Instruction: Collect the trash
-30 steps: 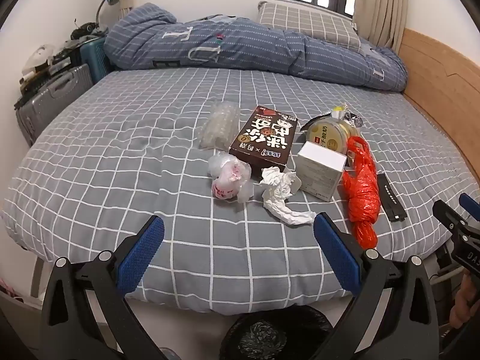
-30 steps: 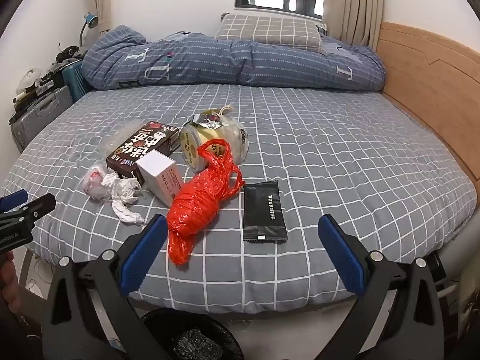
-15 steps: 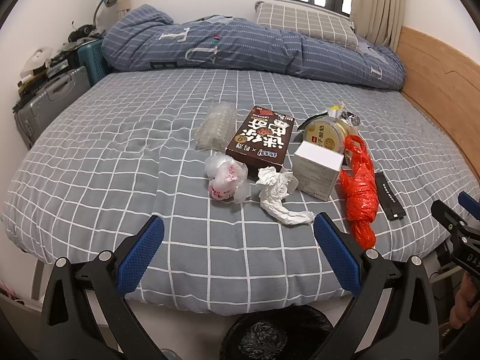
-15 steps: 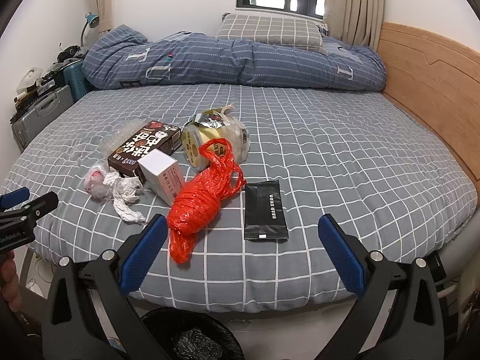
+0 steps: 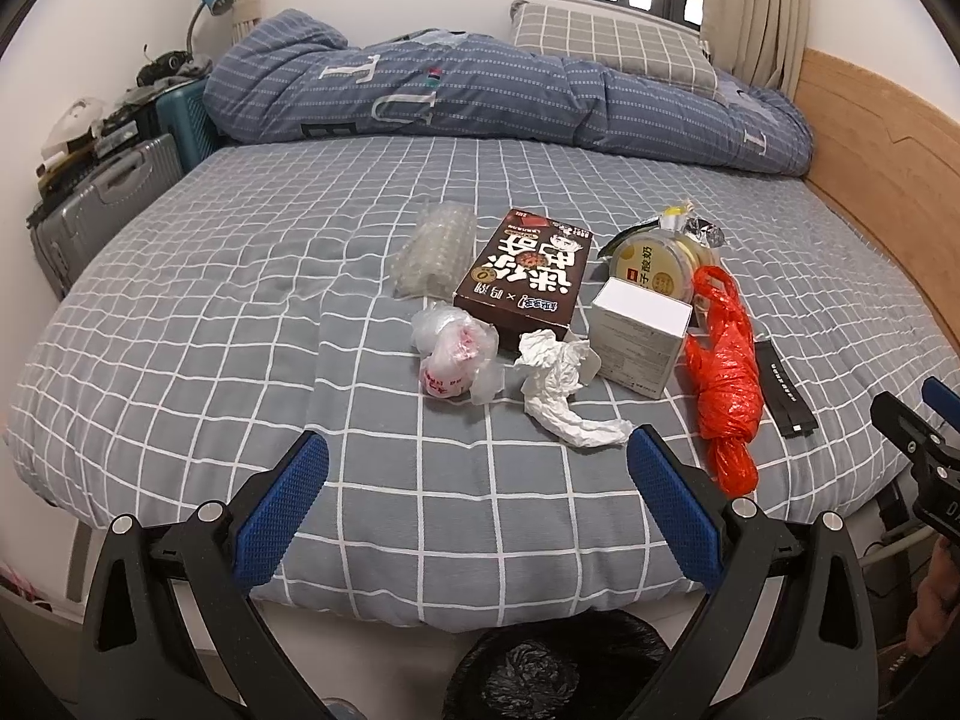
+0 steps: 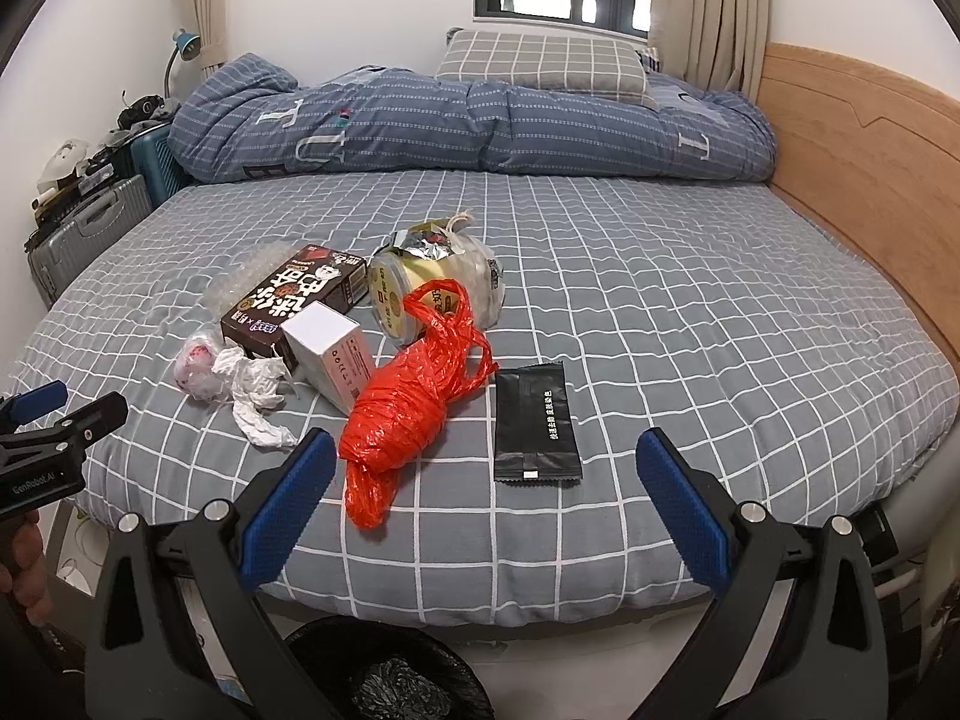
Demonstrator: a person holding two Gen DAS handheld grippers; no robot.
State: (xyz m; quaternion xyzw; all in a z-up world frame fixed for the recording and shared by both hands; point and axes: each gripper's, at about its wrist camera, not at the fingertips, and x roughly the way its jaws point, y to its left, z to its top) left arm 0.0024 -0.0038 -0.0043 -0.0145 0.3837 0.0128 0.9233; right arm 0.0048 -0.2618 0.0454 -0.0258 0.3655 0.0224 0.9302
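Trash lies in a cluster on the grey checked bed (image 5: 240,300): a crumpled white tissue (image 5: 558,387), a clear plastic wad (image 5: 456,354), a brown snack box (image 5: 522,273), a white carton (image 5: 639,330), a yellow tub (image 5: 654,258), a red plastic bag (image 5: 726,372) and a black sachet (image 6: 536,423). My left gripper (image 5: 477,504) hangs open over the bed's near edge, short of the tissue. My right gripper (image 6: 480,498) is open too, between the red bag (image 6: 408,402) and the sachet, holding nothing. A black-lined bin (image 5: 558,669) sits below the bed edge.
A rolled blue duvet (image 5: 510,102) and a checked pillow (image 5: 606,42) lie at the far end. A wooden headboard (image 6: 870,180) runs along the right. Suitcases (image 5: 108,198) stand left of the bed. A clear bubble tray (image 5: 435,246) lies beside the brown box.
Both grippers have edged slightly toward the bed, so the trash looks a little nearer. Nothing was taken hold of and both stay open.
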